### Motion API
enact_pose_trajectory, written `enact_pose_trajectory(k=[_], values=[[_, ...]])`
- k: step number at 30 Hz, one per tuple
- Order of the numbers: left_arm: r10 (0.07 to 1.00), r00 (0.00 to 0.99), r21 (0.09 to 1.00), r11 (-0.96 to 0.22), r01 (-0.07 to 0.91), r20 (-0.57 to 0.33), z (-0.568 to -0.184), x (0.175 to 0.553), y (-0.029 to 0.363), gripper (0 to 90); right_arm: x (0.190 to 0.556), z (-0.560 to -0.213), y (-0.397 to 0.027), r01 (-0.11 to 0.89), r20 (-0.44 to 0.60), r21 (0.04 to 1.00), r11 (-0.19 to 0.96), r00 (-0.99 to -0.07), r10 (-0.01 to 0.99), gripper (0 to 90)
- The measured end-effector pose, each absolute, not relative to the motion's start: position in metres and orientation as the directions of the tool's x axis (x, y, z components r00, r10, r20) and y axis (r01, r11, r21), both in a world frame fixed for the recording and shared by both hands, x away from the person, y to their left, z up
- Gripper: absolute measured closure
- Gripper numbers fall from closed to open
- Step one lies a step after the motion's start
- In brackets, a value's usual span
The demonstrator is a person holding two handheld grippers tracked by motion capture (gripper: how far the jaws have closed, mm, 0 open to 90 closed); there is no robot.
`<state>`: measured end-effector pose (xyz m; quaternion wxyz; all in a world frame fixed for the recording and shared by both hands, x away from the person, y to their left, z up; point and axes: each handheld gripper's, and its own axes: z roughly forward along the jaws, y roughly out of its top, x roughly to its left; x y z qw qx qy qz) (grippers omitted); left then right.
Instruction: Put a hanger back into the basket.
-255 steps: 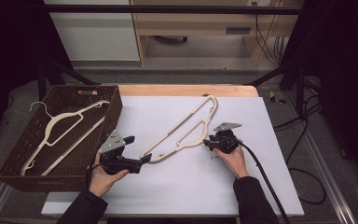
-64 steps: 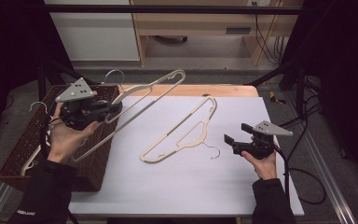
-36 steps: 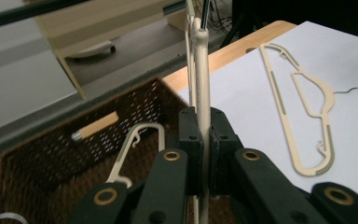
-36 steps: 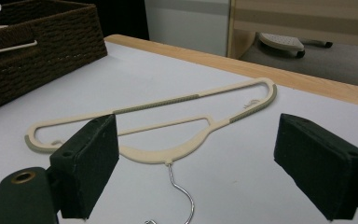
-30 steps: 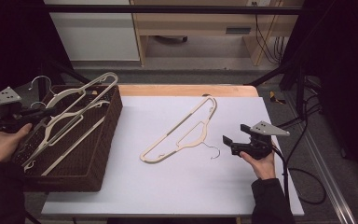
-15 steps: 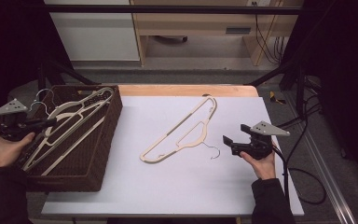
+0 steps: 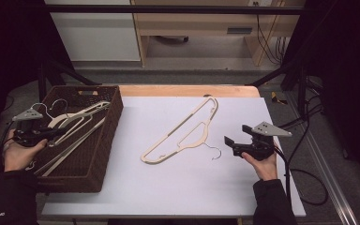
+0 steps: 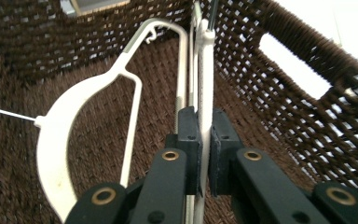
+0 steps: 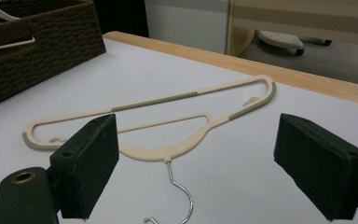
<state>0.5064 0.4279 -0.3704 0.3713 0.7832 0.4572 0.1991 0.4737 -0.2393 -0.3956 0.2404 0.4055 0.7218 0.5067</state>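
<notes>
My left gripper (image 7: 50,134) reaches into the brown wicker basket (image 7: 107,140) at the table's left, shut on the thin bar of a cream hanger (image 7: 82,115). In the left gripper view the pads (image 8: 189,140) pinch that hanger (image 8: 205,70) edge-on, low over the basket floor. A second white hanger (image 8: 58,135) lies beside it on the weave. On the white table lies another cream hanger (image 7: 183,131) with its metal hook toward my right gripper (image 7: 229,145). That gripper (image 9: 196,168) is open just short of the hook, jaws wide and empty.
The basket wall (image 8: 284,84) with its handle slot stands close on the held hanger's right. The white tabletop (image 7: 168,187) stretches in front of the hanger. Cables trail off the table's right edge (image 7: 304,178). A wooden strip (image 9: 307,79) edges the far side.
My left gripper carried its hanger from over the table to the basket and has lowered it inside. The right gripper and the table hanger have stayed put over the last second.
</notes>
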Motion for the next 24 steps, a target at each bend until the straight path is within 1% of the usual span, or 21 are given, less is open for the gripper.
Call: enact_pose_trajectory(k=[2,6,13,15,18,20,24], values=[[0.873,0.486,0.760,-0.293,0.580,-0.035,-0.374,0.507,0.430,85.1,0.474,-0.396,-0.239,0.344,0.064,0.926,0.159,-0.556,0.829,14.1],[0.896,0.444,0.733,-0.288,0.616,-0.022,-0.378,0.508,0.431,84.2,0.474,-0.396,-0.239,0.346,0.066,0.925,0.157,-0.554,0.830,14.1],[0.941,0.339,0.708,-0.244,0.662,0.008,-0.380,0.513,0.435,81.4,0.474,-0.396,-0.239,0.341,0.060,0.926,0.162,-0.557,0.828,14.0],[0.945,0.326,0.707,-0.238,0.666,0.011,-0.382,0.513,0.435,80.9,0.474,-0.396,-0.239,0.342,0.061,0.926,0.161,-0.556,0.829,14.0],[0.949,0.309,0.672,-0.267,0.691,0.059,-0.382,0.514,0.437,79.1,0.473,-0.395,-0.239,0.343,0.064,0.926,0.158,-0.556,0.829,14.0],[0.956,0.287,0.660,-0.256,0.707,0.063,-0.384,0.515,0.439,77.1,0.474,-0.396,-0.239,0.341,0.062,0.926,0.160,-0.557,0.828,14.0],[0.963,0.263,0.646,-0.241,0.724,0.064,-0.385,0.516,0.440,77.1,0.474,-0.396,-0.238,0.343,0.064,0.926,0.160,-0.558,0.828,14.0]])
